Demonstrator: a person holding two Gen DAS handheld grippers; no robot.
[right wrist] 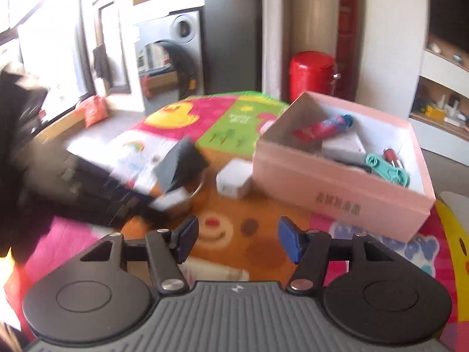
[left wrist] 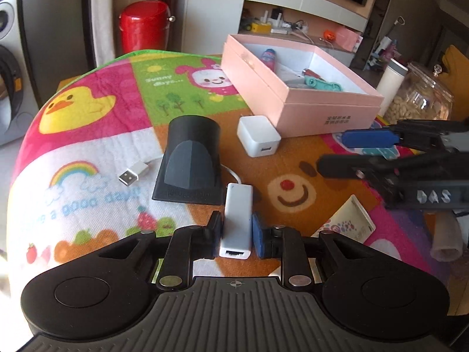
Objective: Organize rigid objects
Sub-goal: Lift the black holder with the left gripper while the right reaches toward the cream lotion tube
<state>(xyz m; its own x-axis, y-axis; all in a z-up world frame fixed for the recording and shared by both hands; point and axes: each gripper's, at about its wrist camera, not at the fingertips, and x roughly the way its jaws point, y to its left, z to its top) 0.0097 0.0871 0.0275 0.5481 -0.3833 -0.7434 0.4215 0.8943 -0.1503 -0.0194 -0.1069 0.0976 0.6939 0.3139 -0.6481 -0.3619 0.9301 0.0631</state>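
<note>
The left hand-held gripper (left wrist: pixel 236 234) is closed around a white adapter (left wrist: pixel 236 223), a slim rectangular block with a port facing the camera. Its blue pads (left wrist: pixel 259 239) press against the adapter's two long sides. A thin white cable runs from the adapter's far end, passes behind a black stand, and ends in a silver USB plug (left wrist: pixel 132 173) lying on the cloth.

The black stand (left wrist: pixel 190 161), with a rounded hood on a flat base, sits just beyond the adapter. To its right is a white charger cube (left wrist: pixel 258 135), close to the near wall of an open pink box (left wrist: pixel 319 108). Inside the box lie a red and blue tube (left wrist: pixel 269 56), a teal toy car (left wrist: pixel 322 83) and a small red item, too small to identify. A white card with coloured dots (left wrist: pixel 350 223) lies on the cloth at the right.

The right hand-held gripper (right wrist: pixel 238 242) is open, with nothing between its blue pads. It hangs above a bear face printed on the cloth, well short of the pink box.

Everything rests on a table covered by a bright cartoon cloth (left wrist: pixel 88 140) with a yellow duck, a rainbow and a pink bunny. A glass jar (left wrist: pixel 422 94) stands at the table's far right, and a red bin (left wrist: pixel 145 26) stands on the floor behind the table.
</note>
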